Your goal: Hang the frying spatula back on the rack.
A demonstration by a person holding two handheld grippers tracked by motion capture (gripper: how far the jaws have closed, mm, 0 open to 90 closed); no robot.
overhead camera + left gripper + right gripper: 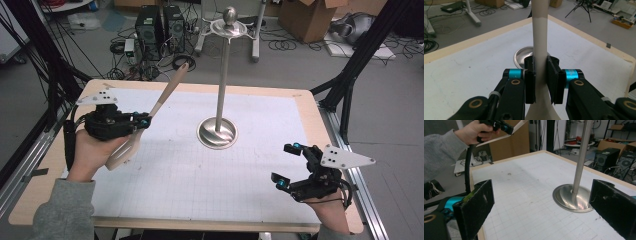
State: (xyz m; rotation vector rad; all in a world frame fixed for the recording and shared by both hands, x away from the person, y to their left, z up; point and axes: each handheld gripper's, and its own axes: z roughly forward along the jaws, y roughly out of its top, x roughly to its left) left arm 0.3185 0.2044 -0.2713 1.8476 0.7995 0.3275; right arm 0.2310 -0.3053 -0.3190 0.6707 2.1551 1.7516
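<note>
Your left gripper (pixel 142 121), left-centre of the high view, is clamped on the neck of a long cream spatula (pixel 162 97), handle pointing up toward the steel stand (pixel 218 132) mid-frame. Right gripper (pixel 286 166), lower right, has jaws spread wide w/ nothing between them. Risk: the grip sits nearer the blade than the handle end, so the spatula may pivot or slip & knock the stand's pole if you swing fast.

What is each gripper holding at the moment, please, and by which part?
The left gripper clamps the spatula on its handle, just above the blade. The right gripper holds nothing.
</note>
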